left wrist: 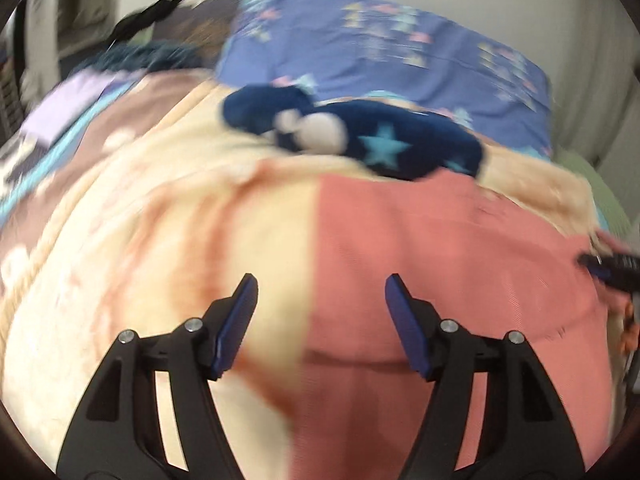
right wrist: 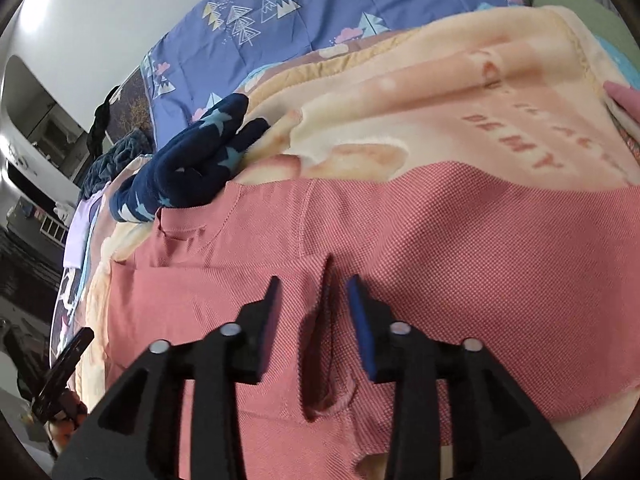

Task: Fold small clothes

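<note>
Left tongs (left wrist: 322, 280), bottom centre of the left wrist view: blue pads apart, nothing between them, poised over the left edge of the pink garment (left wrist: 440, 264) where it meets the cream blanket (left wrist: 160, 240). Right tongs (right wrist: 312, 282), bottom centre of the right wrist view: pads partly apart, straddling a raised vertical pleat in the cloth without pressing on it. Judgement: a fold has been laid and let go, hence both tongs free above it. The garment is a coarse pique-type knit, salmon pink, lying mostly flat across the lower half of both views; a stitched seam and a small notch at a hem show upper left of it in the right view. It rests on a fleecy cream blanket with peach print and reddish lettering, soft enough to hold wrinkles. Beyond, at centre of the left view, sits a navy fleece item with pale blue stars (left wrist: 380, 144), bunched and touching the garment's far edge, probably waiting its turn. Farthest, a blue quilt with a tree and cloud print (right wrist: 320, 12) covers the bed. The left view is blurred.
</note>
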Demonstrator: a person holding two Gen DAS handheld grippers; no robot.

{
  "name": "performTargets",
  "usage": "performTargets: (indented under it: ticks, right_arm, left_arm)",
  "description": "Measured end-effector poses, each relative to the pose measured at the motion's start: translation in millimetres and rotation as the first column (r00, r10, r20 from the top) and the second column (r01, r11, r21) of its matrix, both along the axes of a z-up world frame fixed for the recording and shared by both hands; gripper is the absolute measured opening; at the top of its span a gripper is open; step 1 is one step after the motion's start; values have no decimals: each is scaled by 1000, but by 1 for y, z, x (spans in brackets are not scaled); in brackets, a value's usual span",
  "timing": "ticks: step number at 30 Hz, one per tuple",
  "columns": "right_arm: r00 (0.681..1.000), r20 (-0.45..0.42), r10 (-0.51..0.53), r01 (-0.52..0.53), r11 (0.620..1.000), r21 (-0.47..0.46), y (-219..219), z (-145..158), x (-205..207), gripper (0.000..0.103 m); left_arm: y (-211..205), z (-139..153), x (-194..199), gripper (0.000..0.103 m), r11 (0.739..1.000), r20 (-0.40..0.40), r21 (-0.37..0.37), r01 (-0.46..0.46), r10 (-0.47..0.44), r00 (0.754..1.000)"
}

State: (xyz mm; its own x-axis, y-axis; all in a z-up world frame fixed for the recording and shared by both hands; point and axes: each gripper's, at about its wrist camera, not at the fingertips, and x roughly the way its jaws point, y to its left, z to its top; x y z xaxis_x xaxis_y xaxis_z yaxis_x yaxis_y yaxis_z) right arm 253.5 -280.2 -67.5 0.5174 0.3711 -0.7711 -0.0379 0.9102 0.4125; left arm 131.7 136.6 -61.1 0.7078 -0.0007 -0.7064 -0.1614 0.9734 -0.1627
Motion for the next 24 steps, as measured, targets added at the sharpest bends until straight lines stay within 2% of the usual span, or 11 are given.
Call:
performTargets:
  ticks: [1, 3, 4, 5, 7, 10, 13, 15, 18, 21, 24]
  right_arm:
    - [1000, -4, 8, -8, 1000, -22, 6, 0, 2, 37]
    - [999, 18, 42, -41, 996, -76, 16, 2, 3, 8]
    - [997, 47, 64, -59, 993, -103, 23, 7, 0, 3]
    - [995, 84, 60, -52, 995, -88, 23, 12, -3, 3]
    - [993, 114, 16, -11, 999, -48, 17, 19, -5, 3]
    - [989, 44, -140, 146, 949, -279, 8, 13, 6, 9]
    - [983, 84, -166, 182, 948, -260, 13, 26, 2, 10]
    - [986, 149, -73, 110, 960, -257, 46, 45, 0, 16]
    - [968, 138, 209, -172, 955, -241, 132, 61, 4, 39]
    - [899, 97, 427, -390, 882, -263, 224, 62, 10, 42]
    - [832, 54, 552, -500, 788, -359, 300, 52, 20, 43]
  left_arm:
    - [7, -4, 3, 67, 1000, -12, -22, -3, 3, 1000]
    - [16, -14, 9, 62, 997, -32, -78, 11, -14, 999]
    - [21, -19, 10, 52, 993, -42, -112, 23, -28, 999]
    - [23, -28, 12, 40, 986, -60, -163, 42, -53, 997]
    - [28, -41, 11, 38, 978, -74, -200, 50, -66, 995]
    - [26, -43, 1, 38, 975, -49, -216, 55, -68, 997]
    - [28, -47, 2, 34, 970, -34, -235, 61, -70, 997]
    - [32, -49, 2, 32, 964, -29, -262, 56, -65, 997]
    - [35, -49, 0, 32, 957, -17, -284, 61, -69, 997]
    - [37, -45, -5, 33, 960, -2, -271, 69, -73, 997]
    - [36, -42, -10, 43, 962, 17, -260, 89, -88, 996]
